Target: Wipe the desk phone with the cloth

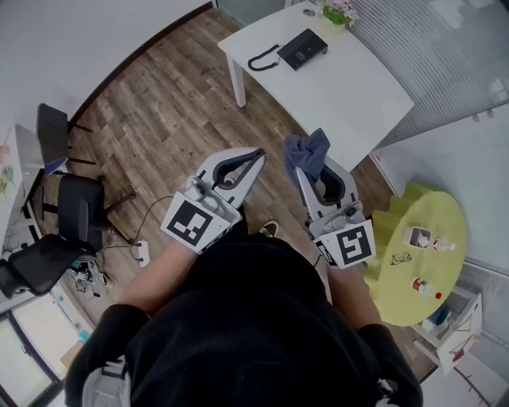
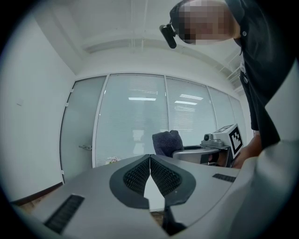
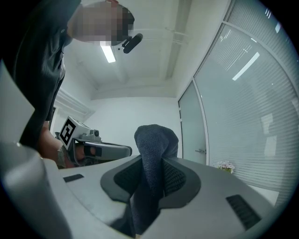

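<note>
A black desk phone (image 1: 301, 48) with a coiled cord (image 1: 263, 59) lies on a white table (image 1: 334, 87) far ahead of me. My right gripper (image 1: 305, 169) is shut on a dark blue cloth (image 1: 308, 153), which sticks up past its tips; in the right gripper view the cloth (image 3: 154, 154) is pinched between the pads. My left gripper (image 1: 258, 156) is shut with nothing in it, its pads (image 2: 140, 175) meeting at the tip. Both grippers are held near my body, tilted upward, well short of the table.
A yellow round table (image 1: 417, 250) with small bottles stands at the right. Black chairs (image 1: 67, 207) and a power strip with cables (image 1: 141, 253) are at the left on the wooden floor. A flower pot (image 1: 337, 14) sits at the white table's far end.
</note>
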A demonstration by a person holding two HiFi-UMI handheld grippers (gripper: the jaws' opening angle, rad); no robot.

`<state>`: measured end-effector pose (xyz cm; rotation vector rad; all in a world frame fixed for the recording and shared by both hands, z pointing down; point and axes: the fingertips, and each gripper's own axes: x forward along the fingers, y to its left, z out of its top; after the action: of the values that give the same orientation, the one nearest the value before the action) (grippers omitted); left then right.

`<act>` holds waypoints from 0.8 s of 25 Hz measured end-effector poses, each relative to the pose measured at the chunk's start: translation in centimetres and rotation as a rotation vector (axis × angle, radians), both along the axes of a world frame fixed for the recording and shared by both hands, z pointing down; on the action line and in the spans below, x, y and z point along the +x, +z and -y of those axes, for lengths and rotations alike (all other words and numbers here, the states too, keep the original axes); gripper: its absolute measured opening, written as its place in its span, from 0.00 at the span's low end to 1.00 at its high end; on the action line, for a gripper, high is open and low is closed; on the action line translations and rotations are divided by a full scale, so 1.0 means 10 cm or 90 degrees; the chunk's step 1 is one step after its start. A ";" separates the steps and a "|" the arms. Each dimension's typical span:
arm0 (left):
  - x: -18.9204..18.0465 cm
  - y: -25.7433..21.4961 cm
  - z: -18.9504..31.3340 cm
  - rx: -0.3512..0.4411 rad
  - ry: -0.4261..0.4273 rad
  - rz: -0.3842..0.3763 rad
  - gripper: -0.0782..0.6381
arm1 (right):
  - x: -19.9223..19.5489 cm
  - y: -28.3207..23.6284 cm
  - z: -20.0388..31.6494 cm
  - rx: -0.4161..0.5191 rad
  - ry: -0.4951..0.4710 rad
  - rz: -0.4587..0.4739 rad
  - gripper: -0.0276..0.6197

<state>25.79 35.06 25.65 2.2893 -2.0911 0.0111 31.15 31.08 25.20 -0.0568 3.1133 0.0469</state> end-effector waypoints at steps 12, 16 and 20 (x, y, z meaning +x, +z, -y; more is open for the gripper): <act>-1.07 0.05 0.45 0.004 0.053 -0.016 0.12 | -1.14 0.03 0.22 -0.004 0.010 -0.019 0.19; -1.42 0.06 0.55 0.000 0.071 -0.014 0.12 | -1.51 0.04 0.31 -0.010 0.027 -0.021 0.19; -1.71 0.09 0.64 -0.002 0.092 -0.020 0.12 | -1.81 0.09 0.40 -0.014 0.049 -0.029 0.19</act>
<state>8.67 28.71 26.52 2.4164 -1.9056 -0.0166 13.06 27.10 26.13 -0.1784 3.1567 0.0156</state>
